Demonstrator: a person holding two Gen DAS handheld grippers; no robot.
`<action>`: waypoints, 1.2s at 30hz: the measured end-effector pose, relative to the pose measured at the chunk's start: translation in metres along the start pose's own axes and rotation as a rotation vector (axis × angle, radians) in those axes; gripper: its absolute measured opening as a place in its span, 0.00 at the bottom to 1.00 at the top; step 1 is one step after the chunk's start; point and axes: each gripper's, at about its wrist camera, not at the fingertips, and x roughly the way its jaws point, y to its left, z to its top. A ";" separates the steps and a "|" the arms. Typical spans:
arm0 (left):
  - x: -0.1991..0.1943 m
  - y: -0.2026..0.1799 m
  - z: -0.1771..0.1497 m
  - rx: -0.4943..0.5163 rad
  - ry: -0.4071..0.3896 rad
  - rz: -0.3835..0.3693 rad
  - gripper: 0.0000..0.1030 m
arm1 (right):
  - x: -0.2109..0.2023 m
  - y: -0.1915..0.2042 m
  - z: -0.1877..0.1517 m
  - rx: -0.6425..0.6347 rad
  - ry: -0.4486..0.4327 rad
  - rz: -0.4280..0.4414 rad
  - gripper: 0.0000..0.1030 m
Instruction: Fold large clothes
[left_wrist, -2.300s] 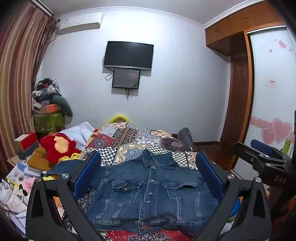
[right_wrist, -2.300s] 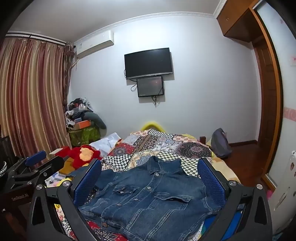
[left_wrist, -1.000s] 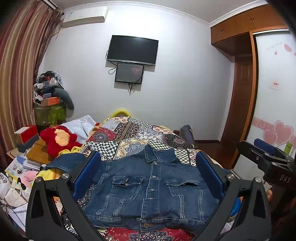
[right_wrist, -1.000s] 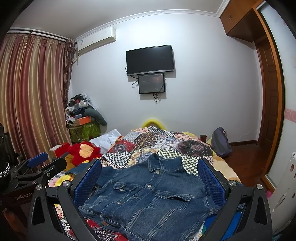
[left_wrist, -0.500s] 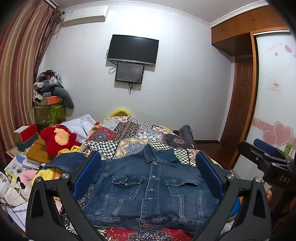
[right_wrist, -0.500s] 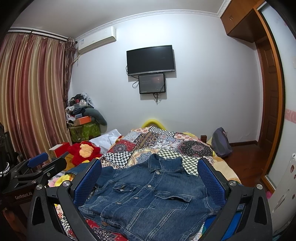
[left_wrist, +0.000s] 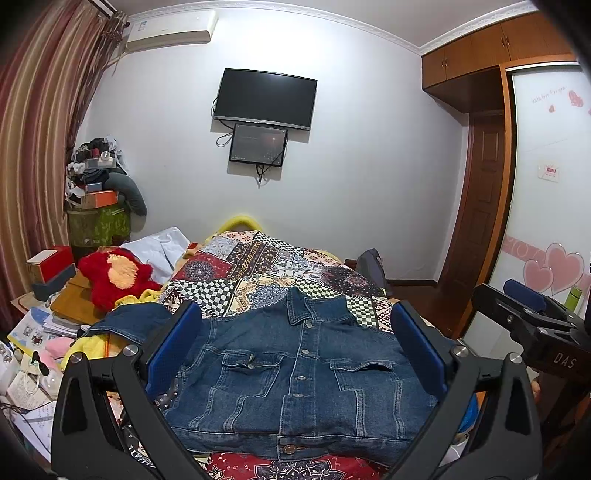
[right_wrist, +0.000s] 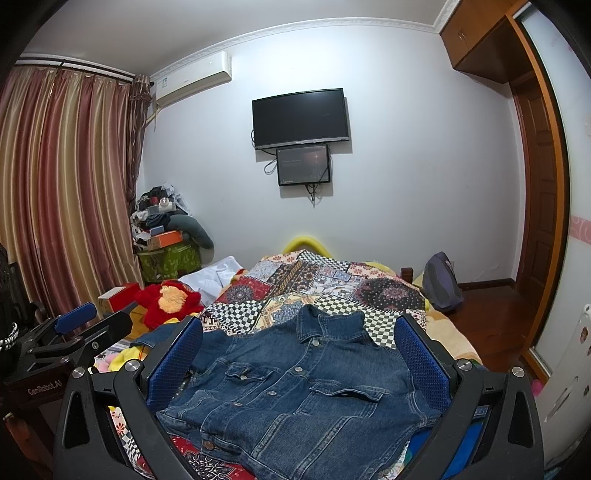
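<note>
Looking along the left gripper (left_wrist: 295, 354), its jaws stand wide apart and hold nothing; the denim jacket (left_wrist: 295, 376) lies front-up on the patterned bedspread (left_wrist: 280, 269) — the wardrobe door with pink hearts (left_wrist: 550, 266) shows only here. From the right gripper (right_wrist: 299, 365), likewise spread and empty, the striped curtain (right_wrist: 62, 192) fills the left side — a backpack (right_wrist: 441, 282) leans at the bed's far corner.

The bed (left_wrist: 280, 266) wears a patchwork quilt (left_wrist: 258, 280); a denim jacket (left_wrist: 295, 373) lies front-up at its near edge — collar toward the far end, one sleeve trailing off the left edge — and white cloth (left_wrist: 162, 247) sits at the far-left corner.
</note>
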 end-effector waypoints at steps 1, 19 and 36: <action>0.000 0.000 0.000 0.000 0.000 0.000 1.00 | 0.000 0.000 0.000 0.000 0.000 -0.001 1.00; 0.008 0.004 0.002 -0.008 0.009 0.002 1.00 | 0.012 0.003 -0.008 -0.004 0.022 -0.015 1.00; 0.106 0.088 0.012 -0.070 0.118 0.118 1.00 | 0.133 -0.003 0.002 -0.022 0.184 -0.029 1.00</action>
